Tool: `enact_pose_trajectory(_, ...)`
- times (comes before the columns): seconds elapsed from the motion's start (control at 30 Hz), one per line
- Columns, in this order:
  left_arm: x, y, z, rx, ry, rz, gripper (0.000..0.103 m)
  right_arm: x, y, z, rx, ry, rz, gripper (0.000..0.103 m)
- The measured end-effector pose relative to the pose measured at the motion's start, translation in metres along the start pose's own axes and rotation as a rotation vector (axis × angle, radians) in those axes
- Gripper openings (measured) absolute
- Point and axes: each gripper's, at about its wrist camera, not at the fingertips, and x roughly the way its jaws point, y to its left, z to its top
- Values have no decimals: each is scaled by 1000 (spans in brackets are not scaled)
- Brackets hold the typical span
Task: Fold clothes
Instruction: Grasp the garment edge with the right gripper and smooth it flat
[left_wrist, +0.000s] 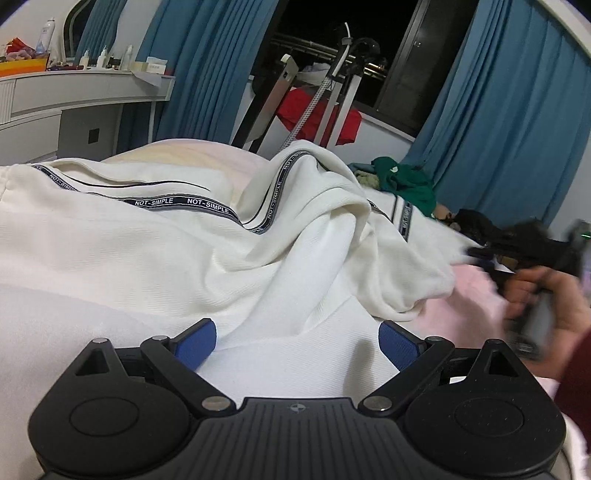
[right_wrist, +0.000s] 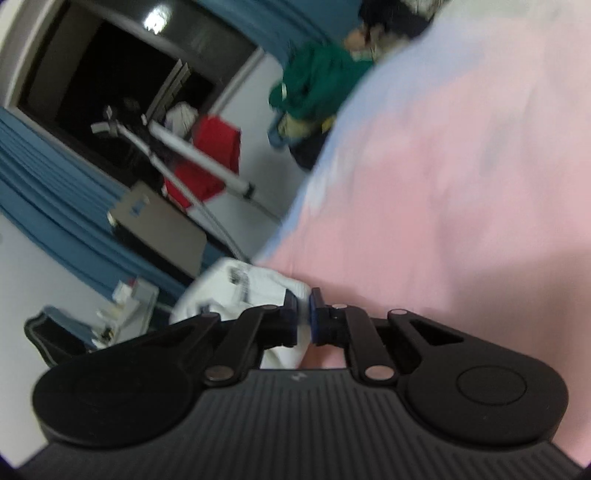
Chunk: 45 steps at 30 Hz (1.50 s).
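The left gripper (left_wrist: 297, 341) sits low over the white garment (left_wrist: 177, 258), its blue pads (left_wrist: 197, 341) spread wide with cloth lying between them but nothing pinched, so those tongs are plainly open and holding nothing. The garment sprawls ahead of them in loose folds across the pink bedsheet (left_wrist: 469, 291), with dark tape trim (left_wrist: 199, 204) reading NOT-SIMPLE running over the humps farther out. Off to the right of the left tongs, blurred, a hand (left_wrist: 539, 295) in a dark red sleeve (left_wrist: 576, 376) works the right gripper (left_wrist: 480, 254) at the garment's far edge. In the right wrist view the right gripper (right_wrist: 303, 314) has its jaws drawn nearly together, and a fold of the white garment (right_wrist: 255, 284) is squeezed between the blue pads (right_wrist: 291, 314), bunching out to the left of them. To the right of and beyond those tongs spreads the pink bedsheet (right_wrist: 461, 184). Farther ahead of both tongs, a green piece of clothing (left_wrist: 406, 181) lies crumpled at the bed's far side, also seen from the right wrist (right_wrist: 321, 74). Behind the bed hang blue curtains (left_wrist: 207, 70) beside a dark window (left_wrist: 332, 22), with a metal rack (left_wrist: 340, 88) carrying a red cloth (left_wrist: 321, 118), and a white dresser (left_wrist: 74, 92) stands to the left with bottles on top.
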Motion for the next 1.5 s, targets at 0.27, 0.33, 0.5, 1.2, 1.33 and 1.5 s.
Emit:
enact_pose_trajectory(0.27, -15, -13, 0, 91, -34, 4, 96, -131, -77, 98, -29, -209, -206, 9)
enact_pose_trajectory(0.33, -17, -18, -1, 120, -41, 4, 96, -156, -94, 119, -27, -252, -255, 9)
enact_pose_trajectory(0.5, -20, -31, -5, 180, -50, 3, 96, -200, -131, 163, -28, -369, -372, 9)
enact_pose_trajectory(1.2, -3, -47, -25, 352, 28, 61, 92, -217, -218, 102, 159, -310, -360, 54)
enact_pose_trajectory(1.33, -1, -39, -23, 362, 35, 103, 84, -212, -196, 85, 100, -207, -304, 54)
enact_pose_trajectory(1.5, 2, -40, -23, 417, 18, 142, 83, -197, -205, 79, 191, -178, -291, 53)
